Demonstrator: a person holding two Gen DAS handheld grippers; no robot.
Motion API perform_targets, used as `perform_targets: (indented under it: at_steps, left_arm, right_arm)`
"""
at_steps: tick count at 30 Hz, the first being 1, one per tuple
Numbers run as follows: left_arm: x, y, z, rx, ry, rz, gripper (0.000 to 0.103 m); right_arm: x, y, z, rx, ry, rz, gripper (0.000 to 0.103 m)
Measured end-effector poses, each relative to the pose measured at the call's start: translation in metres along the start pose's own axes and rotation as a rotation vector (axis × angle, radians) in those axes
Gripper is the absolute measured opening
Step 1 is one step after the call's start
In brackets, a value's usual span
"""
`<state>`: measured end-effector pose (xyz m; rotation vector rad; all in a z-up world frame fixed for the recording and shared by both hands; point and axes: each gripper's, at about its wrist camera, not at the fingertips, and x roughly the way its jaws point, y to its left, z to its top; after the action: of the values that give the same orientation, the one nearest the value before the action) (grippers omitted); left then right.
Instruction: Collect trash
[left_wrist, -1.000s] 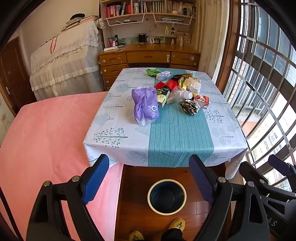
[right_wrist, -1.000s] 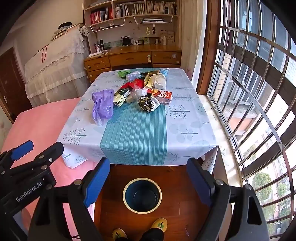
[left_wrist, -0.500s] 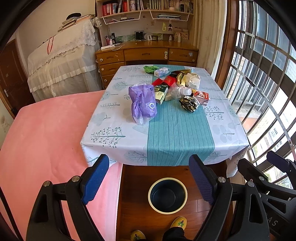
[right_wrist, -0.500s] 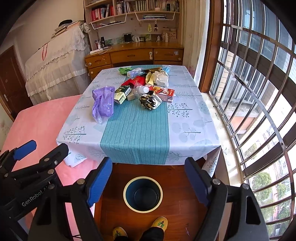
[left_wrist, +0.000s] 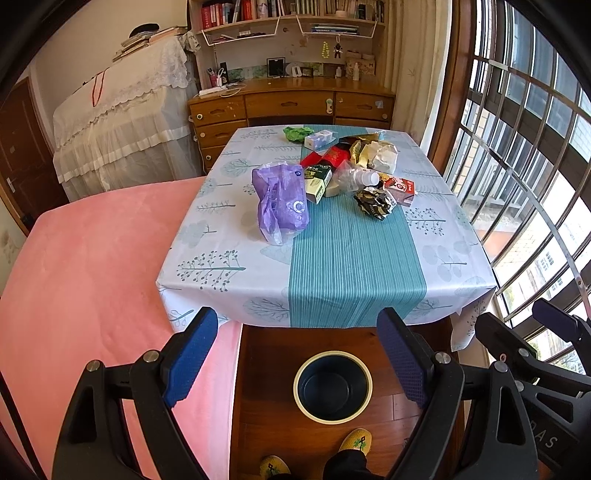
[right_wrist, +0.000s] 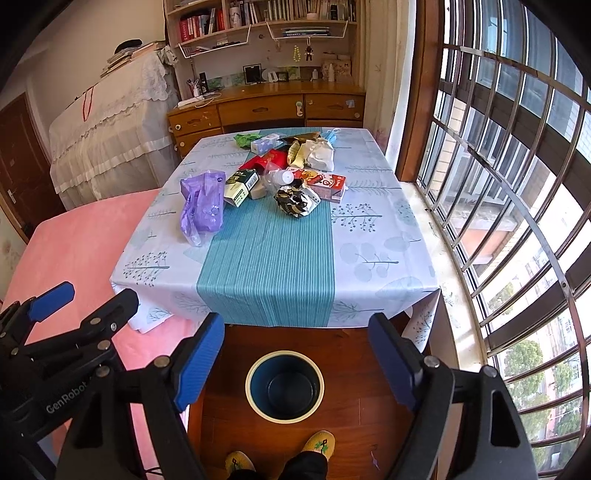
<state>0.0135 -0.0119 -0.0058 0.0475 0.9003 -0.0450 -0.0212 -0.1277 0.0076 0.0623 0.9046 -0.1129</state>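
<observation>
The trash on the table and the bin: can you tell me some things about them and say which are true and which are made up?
1. The bin stands on the floor in front of the table. True.
2. The left gripper is holding the purple plastic bag. False: its jaws are open and hold nothing, and the bag lies on the table.
3. The bin is full of trash. False: nothing shows inside it.
4. The crumpled dark foil wrapper lies on the teal stripe. True.
5. The right gripper has open jaws. True.
</observation>
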Motion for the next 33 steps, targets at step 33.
perform_targets:
  at_steps: [33]
  left_arm:
    - [0.011, 0.002, -0.002, -0.027, 0.019, 0.01, 0.087]
  right_arm:
    - [0.01, -0.005, -0.001, -0.017, 0.015, 0.013, 0.081]
